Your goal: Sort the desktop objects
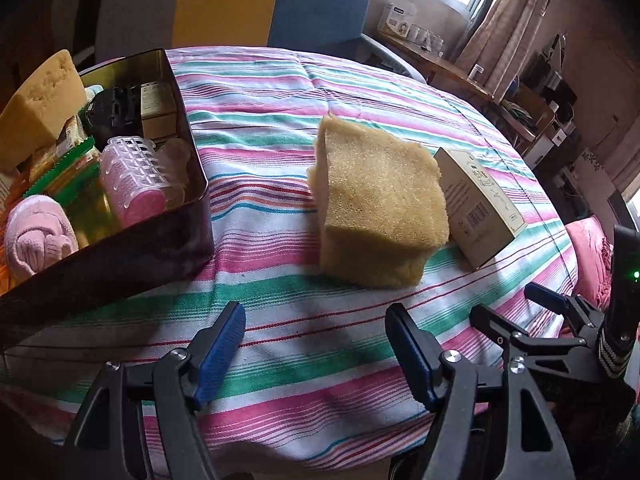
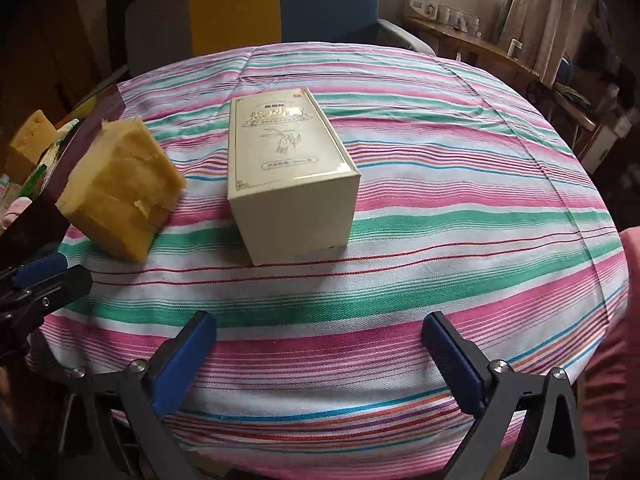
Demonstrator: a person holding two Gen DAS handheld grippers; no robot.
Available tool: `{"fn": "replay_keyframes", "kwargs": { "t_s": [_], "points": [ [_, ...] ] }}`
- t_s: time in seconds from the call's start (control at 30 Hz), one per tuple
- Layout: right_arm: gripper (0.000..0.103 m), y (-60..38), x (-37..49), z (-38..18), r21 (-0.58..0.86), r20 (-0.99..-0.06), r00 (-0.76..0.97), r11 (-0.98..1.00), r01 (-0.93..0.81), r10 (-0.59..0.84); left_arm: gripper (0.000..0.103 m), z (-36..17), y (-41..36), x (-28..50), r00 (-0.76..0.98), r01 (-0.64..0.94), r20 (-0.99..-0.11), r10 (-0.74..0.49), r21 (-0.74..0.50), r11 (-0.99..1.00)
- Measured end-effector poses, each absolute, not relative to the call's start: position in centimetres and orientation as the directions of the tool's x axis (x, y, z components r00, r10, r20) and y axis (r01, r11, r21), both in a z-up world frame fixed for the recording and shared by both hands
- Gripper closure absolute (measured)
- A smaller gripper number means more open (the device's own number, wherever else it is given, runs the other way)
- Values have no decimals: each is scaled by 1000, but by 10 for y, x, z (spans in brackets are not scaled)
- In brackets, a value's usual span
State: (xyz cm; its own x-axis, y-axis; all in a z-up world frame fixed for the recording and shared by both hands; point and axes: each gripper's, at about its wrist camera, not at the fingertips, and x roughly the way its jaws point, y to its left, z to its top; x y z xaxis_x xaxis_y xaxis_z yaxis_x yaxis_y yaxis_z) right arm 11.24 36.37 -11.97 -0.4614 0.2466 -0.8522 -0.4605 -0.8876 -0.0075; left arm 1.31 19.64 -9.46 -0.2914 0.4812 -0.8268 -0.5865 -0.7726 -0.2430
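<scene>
Left tongs [image 1: 316,344] sit nearest the lens in the left wrist view, blue pads spread apart, nothing between them, hovering over the striped cloth [image 1: 280,264] on the worktop. Right tongs [image 2: 320,356] are likewise released and empty, low over the near edge of the cloth; they also show at the right edge of the left view. Progress looks well along but not finished, judging by the layout: most things already lie in the dark tin [image 1: 188,216] at the left, two are still out. Left out: a yellow sponge block [image 1: 380,204] standing on the cloth mid-worktop, and a cream carton [image 2: 292,176] just beside it on its right, touching or nearly so; cannot tell which. The carton lies flat, printed face up, straight ahead of the right tongs; the sponge block is straight ahead of the left tongs, so each side probably takes the one in front. Tin contents, crowded: a second sponge [image 1: 40,108] propped at the far left corner and sticking above the rim, a pink hair roller [image 1: 134,176] against the near wall, a rolled pink cloth [image 1: 36,240] at the near left, a green-edged packet [image 1: 60,172], a black item [image 1: 112,114] too dark to name, a small brown box [image 1: 158,108] against the far wall. Little free room shows in the tin, so fitting the last two may be tight.
</scene>
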Motion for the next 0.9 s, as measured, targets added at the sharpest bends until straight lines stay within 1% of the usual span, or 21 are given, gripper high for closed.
{"fn": "replay_keyframes", "kwargs": {
  "t_s": [0.03, 0.07, 0.27, 0.5, 0.57, 0.6, 0.63, 0.7, 0.77, 0.83, 0.9],
  "points": [
    [0, 365, 113, -120, -2, -852, -464, -887, -462, 244, 22, -95, 198, 13, -294, -587, -826, 481, -241, -773],
    [0, 365, 114, -120, 3, -851, -467, -887, -461, 240, 21, -95, 201, 15, -303, -587, -826, 474, -230, -776],
    [0, 367, 115, -121, 14, -848, -476, -889, -458, 232, 21, -98, 205, 24, -359, -602, -825, 437, -154, -784],
    [1, 369, 118, -119, 42, -836, -500, -883, -468, 225, 21, -99, 197, 25, -344, -632, -811, 472, -172, -756],
    [11, 372, 122, -114, 76, -821, -529, -877, -475, 216, 21, -98, 197, 25, -345, -630, -813, 470, -171, -758],
    [24, 375, 124, -109, 106, -811, -550, -874, -474, 200, 21, -98, 198, 24, -344, -623, -816, 465, -172, -763],
    [33, 379, 125, -104, 128, -805, -563, -872, -473, 187, 21, -97, 199, 23, -342, -617, -819, 460, -173, -768],
    [33, 386, 125, -93, 153, -783, -595, -870, -469, 183, 21, -95, 201, 20, -333, -605, -829, 449, -177, -776],
    [33, 393, 123, -82, 177, -755, -631, -870, -459, 179, 21, -92, 199, 15, -318, -594, -827, 464, -208, -777],
    [23, 396, 113, -79, 177, -752, -637, -879, -443, 170, 21, -88, 198, 8, -308, -587, -818, 486, -238, -774],
    [22, 398, 102, -76, 176, -749, -642, -887, -427, 160, 21, -81, 200, 5, -315, -592, -801, 508, -253, -765]
  ]
}}
